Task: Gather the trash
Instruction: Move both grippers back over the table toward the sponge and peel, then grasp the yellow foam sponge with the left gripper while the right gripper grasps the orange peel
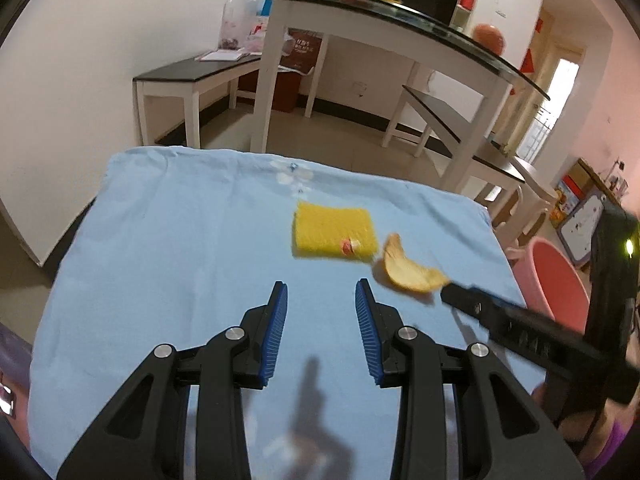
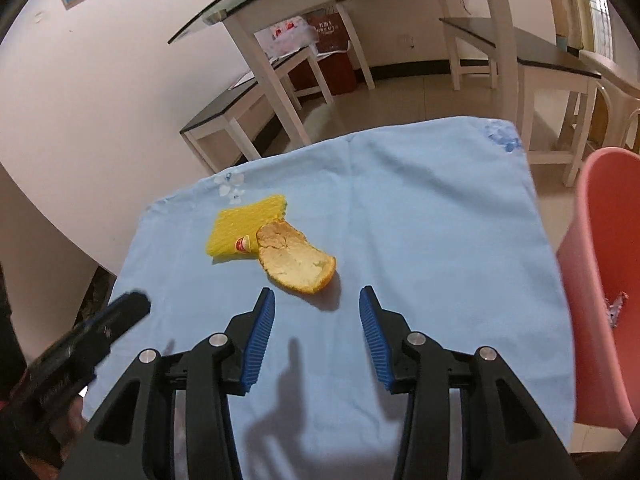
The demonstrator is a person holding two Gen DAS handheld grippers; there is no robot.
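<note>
An orange peel (image 2: 296,260) lies inner side up on the blue cloth (image 2: 420,208), touching a flat yellow foam net (image 2: 240,224) with a small red sticker. My right gripper (image 2: 317,291) is open just short of the peel, with nothing between its blue pads. In the left wrist view the peel (image 1: 408,270) and net (image 1: 328,228) lie ahead and to the right of my open, empty left gripper (image 1: 321,286). The right gripper's black finger (image 1: 460,296) reaches the peel's near end there. The left gripper (image 2: 132,304) shows blurred at lower left in the right wrist view.
A pink bin (image 2: 600,260) stands off the cloth's right edge with a scrap inside; it also shows in the left wrist view (image 1: 556,280). Beyond the cloth are a glass-topped white table (image 1: 400,12), dark-topped benches (image 1: 192,72) and tiled floor.
</note>
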